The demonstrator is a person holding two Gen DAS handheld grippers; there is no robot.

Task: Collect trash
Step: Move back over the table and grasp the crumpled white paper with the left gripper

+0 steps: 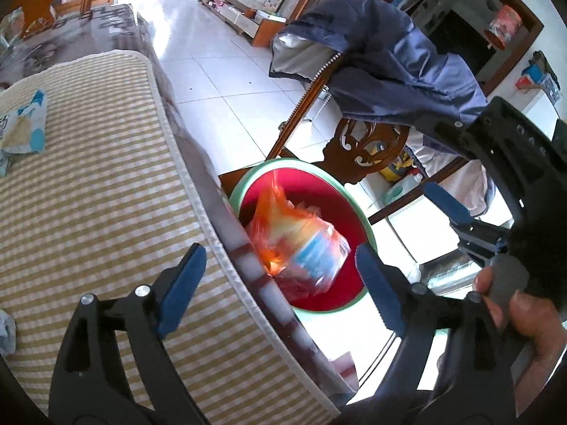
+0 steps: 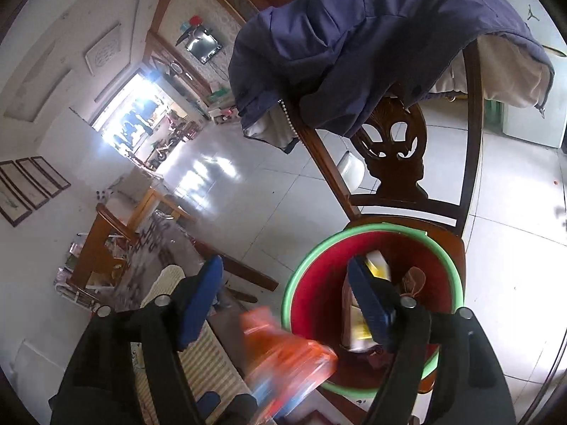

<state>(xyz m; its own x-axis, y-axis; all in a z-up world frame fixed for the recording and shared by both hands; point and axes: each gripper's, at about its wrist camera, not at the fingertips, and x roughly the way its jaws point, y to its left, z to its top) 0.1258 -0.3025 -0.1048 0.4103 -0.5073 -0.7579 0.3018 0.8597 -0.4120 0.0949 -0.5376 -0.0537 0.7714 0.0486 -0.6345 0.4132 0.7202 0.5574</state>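
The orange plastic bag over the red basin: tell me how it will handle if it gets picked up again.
The orange plastic bag looks thin and crinkled, so probably floppy, sagging around its contents. It seems light, though the blue-and-white packaging inside adds some bulk. The glossy film may slip between flat pads, so pinching a gathered fold over the red basin seems safer.

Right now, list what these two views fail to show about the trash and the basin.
- Orange bag: motion-blurred in both views; its contents are unreadable, and whether it has landed.
- Basin floor: partly hidden by the bag in the left wrist view, by a right gripper finger in the right wrist view.
- Chair seat: mostly covered by the basin.
- Blue packet on the striped mat: too distorted to identify.
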